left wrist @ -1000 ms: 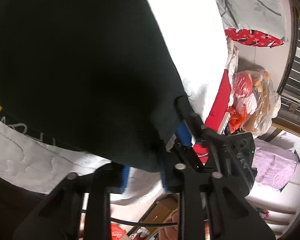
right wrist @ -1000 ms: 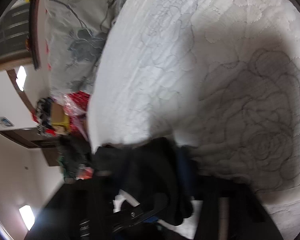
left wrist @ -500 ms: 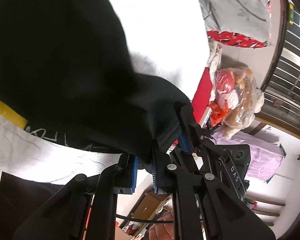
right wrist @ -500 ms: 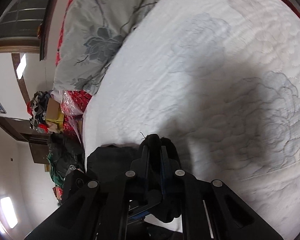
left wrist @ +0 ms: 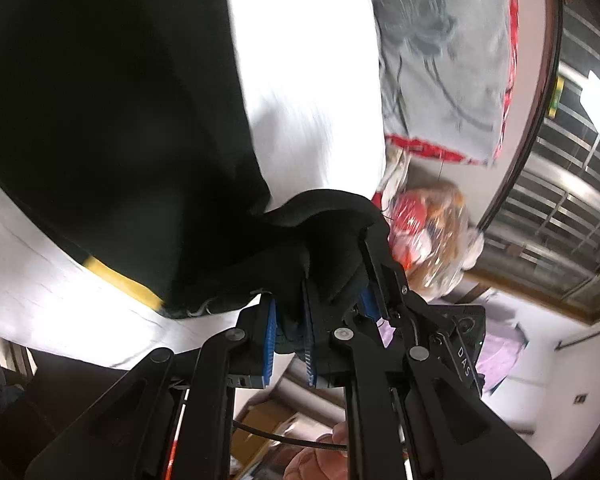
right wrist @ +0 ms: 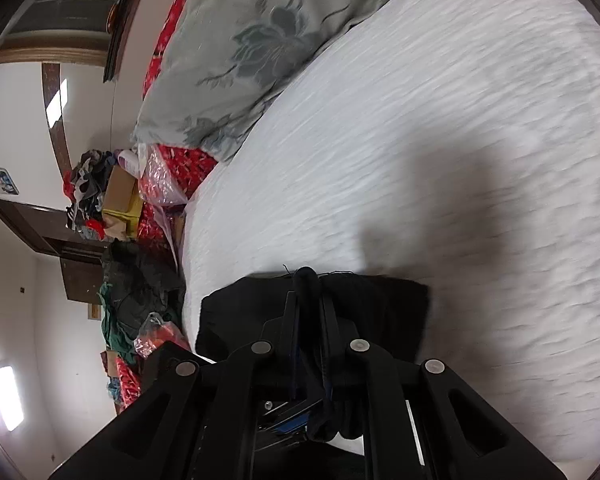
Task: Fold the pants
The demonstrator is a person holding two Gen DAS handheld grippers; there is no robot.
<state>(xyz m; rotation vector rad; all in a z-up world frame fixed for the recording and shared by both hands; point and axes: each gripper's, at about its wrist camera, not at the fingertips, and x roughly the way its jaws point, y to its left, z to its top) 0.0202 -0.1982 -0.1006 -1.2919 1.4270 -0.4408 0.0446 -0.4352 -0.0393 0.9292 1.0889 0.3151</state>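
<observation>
Black pants (left wrist: 112,128) with a yellow stripe lie spread on the white quilted bed (left wrist: 300,80). My left gripper (left wrist: 290,320) is shut on a bunched edge of the pants and holds it above the bed. The blue pads (left wrist: 269,336) pinch the cloth. In the right wrist view my right gripper (right wrist: 309,304) is shut on another edge of the black pants (right wrist: 380,300), lifted over the white quilt (right wrist: 440,140).
A grey floral pillow (right wrist: 268,40) lies at the head of the bed, also in the left wrist view (left wrist: 440,60). Plastic bags (left wrist: 432,232) sit beside the bed. Boxes and piled clothes (right wrist: 112,200) clutter the floor past the bed's edge.
Both grippers have closed on the pants' edge and lifted it. Both views have swung toward the pillow end of the bed.
</observation>
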